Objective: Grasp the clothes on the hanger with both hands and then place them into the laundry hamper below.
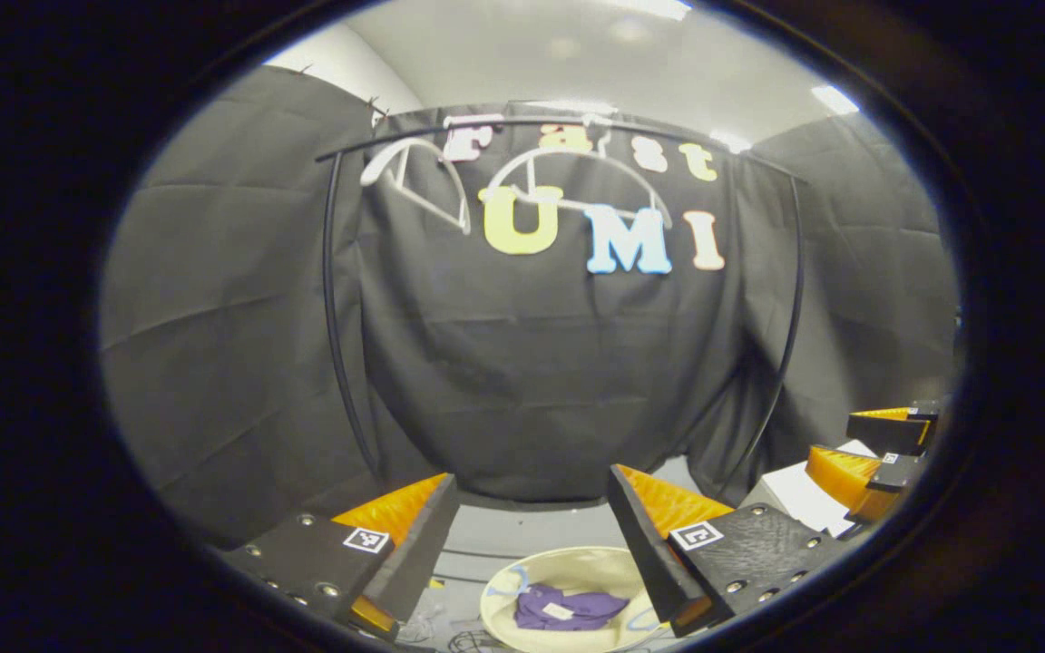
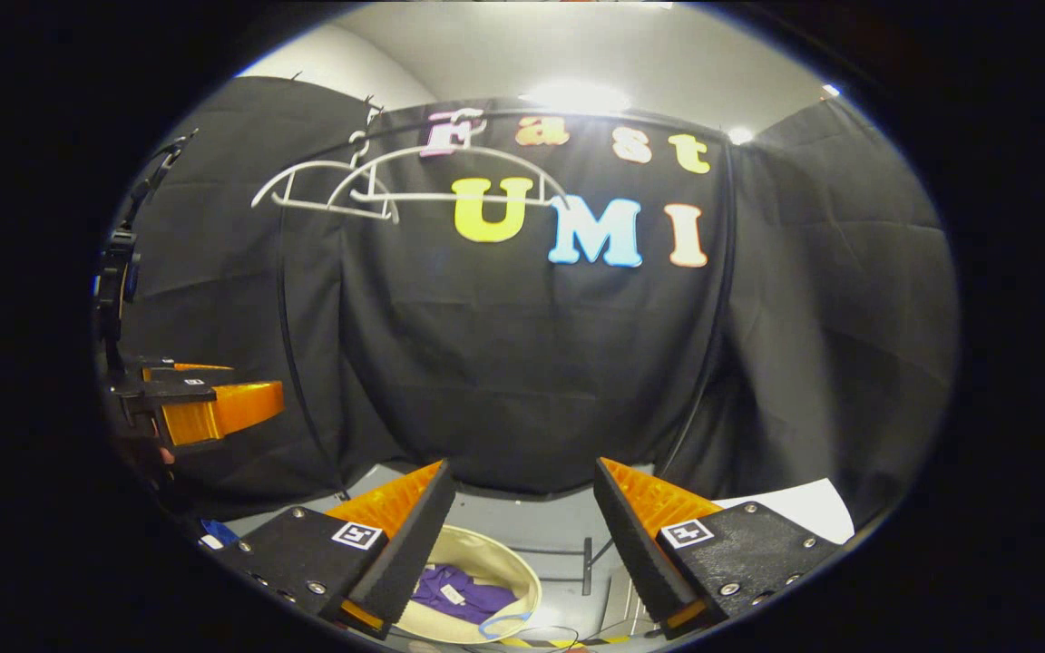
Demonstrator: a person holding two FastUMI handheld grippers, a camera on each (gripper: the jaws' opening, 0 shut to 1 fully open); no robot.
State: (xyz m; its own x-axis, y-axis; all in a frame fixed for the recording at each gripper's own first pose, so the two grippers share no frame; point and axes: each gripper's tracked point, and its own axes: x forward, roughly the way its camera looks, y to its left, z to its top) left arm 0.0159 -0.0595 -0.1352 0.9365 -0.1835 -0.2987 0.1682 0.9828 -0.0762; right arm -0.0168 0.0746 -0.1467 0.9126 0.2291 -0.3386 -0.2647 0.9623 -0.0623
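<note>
Both pairs of fingers (image 1: 450, 535) (image 2: 436, 531) stand wide apart, and we find nothing held between them. Lower centre of each view, we note the purple garment (image 1: 568, 608) (image 2: 459, 594) lying inside the hamper (image 1: 568, 567) (image 2: 513, 567). Upper frame, bare hangers (image 1: 568, 177) (image 2: 368, 186) hang on the rail (image 1: 450, 131).

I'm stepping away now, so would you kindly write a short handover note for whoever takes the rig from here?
Left gripper: jaws open, holding nothing, above the hamper.
Right gripper: jaws open, holding nothing, also above the hamper.
Purple garment lies inside the cream laundry hamper on the floor.
White hangers hang bare on the black rail along the back wall.
Done: the garment is off the hanger and in the hamper.
Left: nothing on the hangers to move; the job looks finished, so just draw both grippers back.
</note>
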